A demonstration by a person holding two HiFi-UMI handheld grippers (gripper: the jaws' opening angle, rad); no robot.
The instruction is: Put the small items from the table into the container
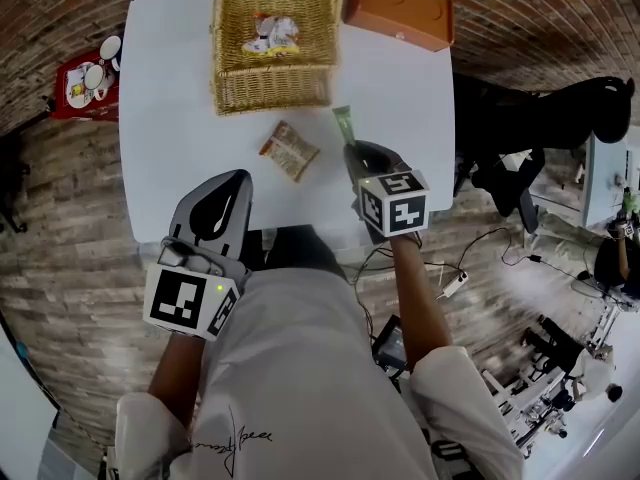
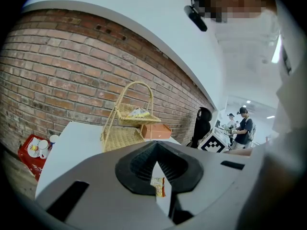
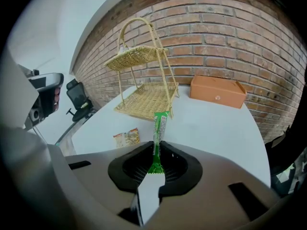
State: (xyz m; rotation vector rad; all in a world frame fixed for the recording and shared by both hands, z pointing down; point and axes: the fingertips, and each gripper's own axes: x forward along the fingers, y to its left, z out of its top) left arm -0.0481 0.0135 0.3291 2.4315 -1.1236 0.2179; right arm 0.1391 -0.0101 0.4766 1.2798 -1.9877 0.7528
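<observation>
Right gripper [image 3: 156, 152] is gripping the green sachet [image 3: 159, 126] endwise to reach the basket [image 1: 268, 90], upper centre (left gripper [image 2: 157, 163] clenched, empty).

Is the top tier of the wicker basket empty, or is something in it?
Not empty. The head view shows a white-and-yellow packet lying in the top tier of the wicker basket; the left gripper view shows it there too.

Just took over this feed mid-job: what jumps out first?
The right gripper pinches a thin green packet over the right side of the white table. A two-tier wicker basket stands at the far edge, and a tan snack packet lies loose in front of it.
</observation>
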